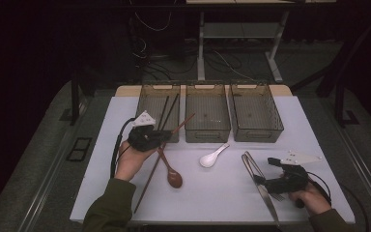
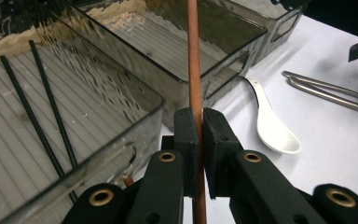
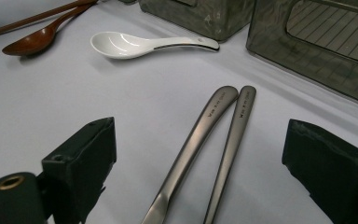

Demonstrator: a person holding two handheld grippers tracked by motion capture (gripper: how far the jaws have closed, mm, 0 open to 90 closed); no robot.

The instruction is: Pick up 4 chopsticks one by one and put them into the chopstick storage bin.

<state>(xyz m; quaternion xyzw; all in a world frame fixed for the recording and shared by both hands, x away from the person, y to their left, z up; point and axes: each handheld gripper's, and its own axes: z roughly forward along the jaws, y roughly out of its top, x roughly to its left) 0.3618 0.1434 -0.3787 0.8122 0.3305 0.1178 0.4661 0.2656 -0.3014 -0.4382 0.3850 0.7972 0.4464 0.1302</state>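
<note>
From above, your left tongs (image 1: 160,137) clamp a brown chopstick (image 1: 181,123), tip toward the left bin (image 1: 147,104) just beyond. Between their pads (image 2: 186,140), it runs straight ahead. Your right tongs (image 3: 198,182) stand apart over two metal handles (image 3: 214,130).

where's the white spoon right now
In the high view the white spoon lies on the table's middle, just in front of the middle bin, between the wooden spoon to its left and the metal cutlery to its right.
</note>
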